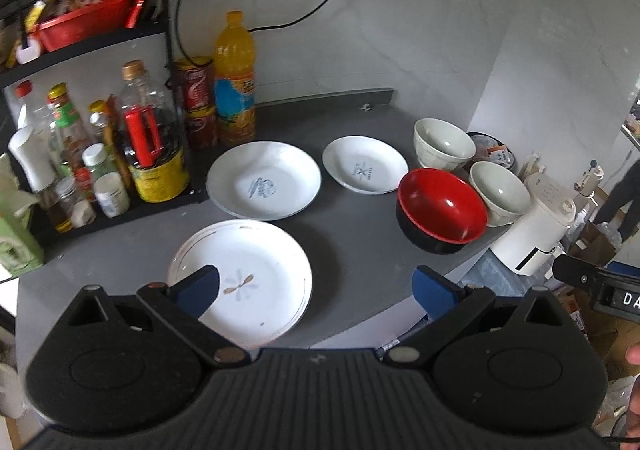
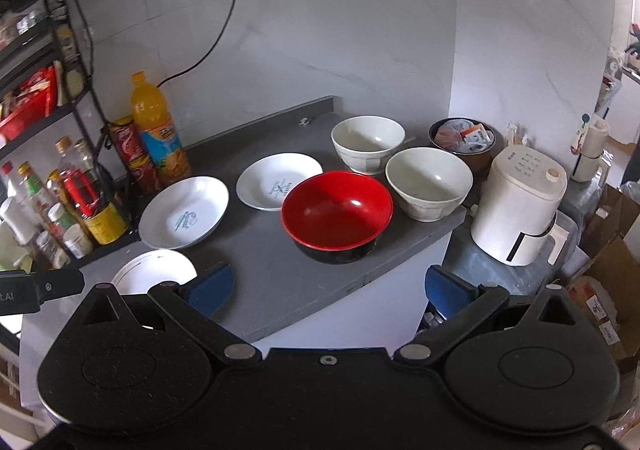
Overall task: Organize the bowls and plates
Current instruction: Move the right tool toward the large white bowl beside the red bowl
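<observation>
Three white plates lie on the grey counter [image 1: 352, 226]: a near one with a flower mark [image 1: 248, 282], a large one with a blue mark [image 1: 264, 180], a small one [image 1: 364, 164]. To their right stand a red and black bowl [image 1: 442, 208] and two cream bowls [image 1: 442, 142] [image 1: 500, 192]. My left gripper [image 1: 316, 288] hangs open above the near plate's right part, holding nothing. My right gripper [image 2: 330, 288] is open and empty over the counter's front edge, short of the red bowl [image 2: 336, 210]. The near plate [image 2: 154, 268] is partly hidden behind the right gripper's body.
A black rack [image 1: 120, 206] of bottles and jars fills the left side. An orange drink bottle [image 1: 235, 78] and red cans [image 1: 198, 102] stand at the back. A white appliance [image 2: 520, 202] and a dark bowl of packets [image 2: 464, 138] sit right of the counter. Cardboard boxes [image 2: 608, 270] lie below.
</observation>
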`<act>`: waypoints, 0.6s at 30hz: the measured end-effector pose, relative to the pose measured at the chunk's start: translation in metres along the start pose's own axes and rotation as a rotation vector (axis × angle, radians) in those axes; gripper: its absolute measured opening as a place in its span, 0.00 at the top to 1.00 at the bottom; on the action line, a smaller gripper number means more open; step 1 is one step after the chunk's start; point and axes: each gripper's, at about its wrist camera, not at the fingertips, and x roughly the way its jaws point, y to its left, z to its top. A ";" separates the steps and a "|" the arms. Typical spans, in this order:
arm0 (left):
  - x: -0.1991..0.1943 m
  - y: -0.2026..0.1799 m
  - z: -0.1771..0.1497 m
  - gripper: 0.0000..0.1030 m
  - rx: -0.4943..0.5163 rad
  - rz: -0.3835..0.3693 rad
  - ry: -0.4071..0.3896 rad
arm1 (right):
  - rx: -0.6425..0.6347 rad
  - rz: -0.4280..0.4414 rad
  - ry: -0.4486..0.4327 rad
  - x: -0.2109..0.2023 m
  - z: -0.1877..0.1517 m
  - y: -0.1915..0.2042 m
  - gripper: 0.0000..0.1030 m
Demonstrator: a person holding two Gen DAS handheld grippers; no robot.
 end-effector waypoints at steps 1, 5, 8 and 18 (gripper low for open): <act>0.004 0.000 0.003 0.01 0.005 -0.006 0.000 | 0.011 0.001 0.001 0.003 0.001 -0.001 0.00; 0.022 0.000 0.016 0.01 0.020 -0.051 0.014 | 0.040 -0.004 0.005 0.014 0.006 -0.001 0.00; 0.033 -0.003 0.024 0.01 0.033 -0.076 0.018 | 0.054 -0.016 0.000 0.020 0.009 -0.002 0.00; 0.058 -0.010 0.042 0.01 0.078 -0.101 0.036 | 0.148 -0.061 0.009 0.037 0.009 -0.010 0.00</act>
